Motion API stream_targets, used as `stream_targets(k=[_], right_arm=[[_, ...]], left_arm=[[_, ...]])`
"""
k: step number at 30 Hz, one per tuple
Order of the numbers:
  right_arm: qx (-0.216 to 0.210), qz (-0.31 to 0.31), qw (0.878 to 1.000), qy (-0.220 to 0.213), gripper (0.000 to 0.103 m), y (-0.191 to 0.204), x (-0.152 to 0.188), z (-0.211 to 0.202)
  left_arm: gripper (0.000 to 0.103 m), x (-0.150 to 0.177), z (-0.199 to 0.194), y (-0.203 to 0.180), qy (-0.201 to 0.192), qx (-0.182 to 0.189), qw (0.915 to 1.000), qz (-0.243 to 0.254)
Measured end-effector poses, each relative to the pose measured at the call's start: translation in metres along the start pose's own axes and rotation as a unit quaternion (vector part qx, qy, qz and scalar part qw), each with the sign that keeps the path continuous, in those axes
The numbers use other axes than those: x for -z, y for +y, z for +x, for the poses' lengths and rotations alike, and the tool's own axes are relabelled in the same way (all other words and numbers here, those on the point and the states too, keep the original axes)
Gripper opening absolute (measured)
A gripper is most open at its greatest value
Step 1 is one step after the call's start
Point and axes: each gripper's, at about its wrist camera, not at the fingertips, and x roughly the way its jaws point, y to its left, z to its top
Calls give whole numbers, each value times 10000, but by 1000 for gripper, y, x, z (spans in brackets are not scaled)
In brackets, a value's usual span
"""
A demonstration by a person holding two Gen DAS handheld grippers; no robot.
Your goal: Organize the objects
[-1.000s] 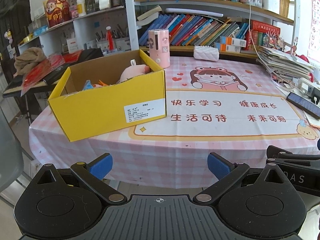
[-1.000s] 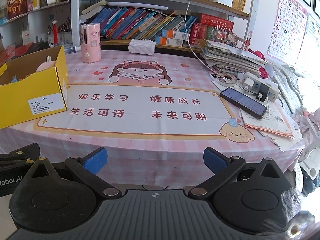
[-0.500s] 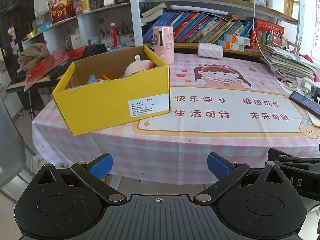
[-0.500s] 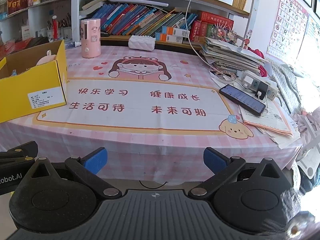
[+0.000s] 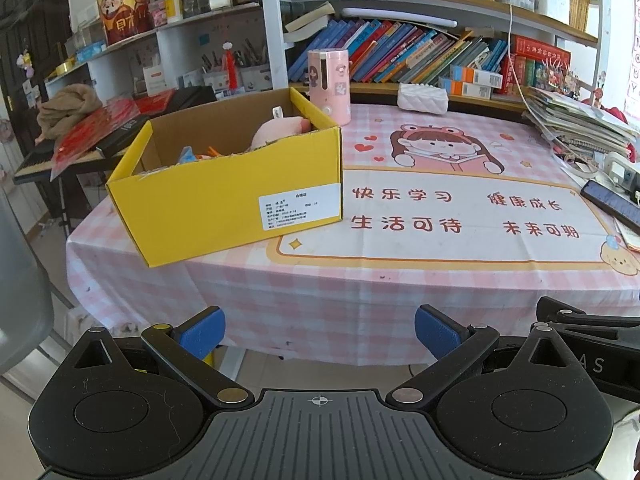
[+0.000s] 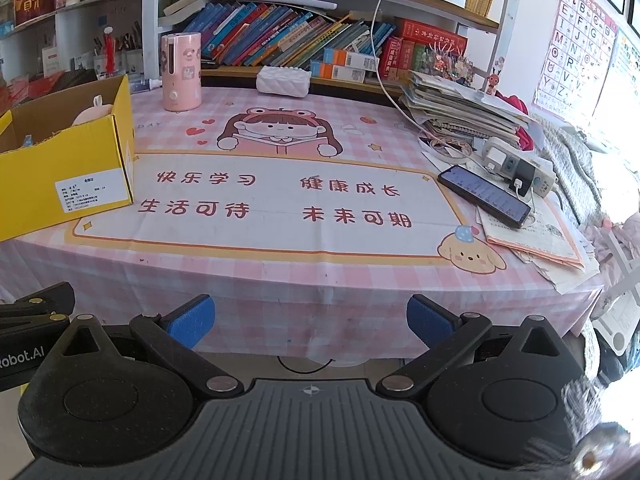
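Cardboard, yellow outside and brown inside, makes up the open box (image 5: pixel 224 196) that stands on the left part of the counter (image 5: pixel 320 296), its labelled long wall facing the near edge. Its long axis runs roughly along that near edge but is skewed, so that the corner by the printed mat (image 5: pixel 440 216) points back toward the pink canister (image 5: pixel 329 84) just behind it. Inside lie a pink plush toy (image 5: pixel 280 132) and some small coloured pieces, too jumbled to name.

The left tool (image 5: pixel 318 332) hangs off the counter's near edge, blue pads spread wide and holding nothing. The right tool (image 6: pixel 310 322) is beside it, likewise spread and empty, facing the middle of the mat.

Judging by the bare mat and the filled box, the sorting looks finished or nearly so, and both tools seem to be at rest clear of the counter. If anything is left, it may be squaring the box: this would call for a push on the short wall with a tool kept low, since the open top gives little stiffness. The phone (image 6: pixel 484 194) and charger cables on the right are best left alone.
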Motion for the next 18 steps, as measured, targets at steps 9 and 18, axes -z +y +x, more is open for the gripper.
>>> stream_targets(k=[9,18], right_arm=[[5,-6,10000,1,103,0,0,-1],[5,-11,10000,-1,103,0,0,-1]], left_arm=[[102,2,-2,1,-13,-9,10000,17],[102,2,-3,0,-10,-9,10000,14]])
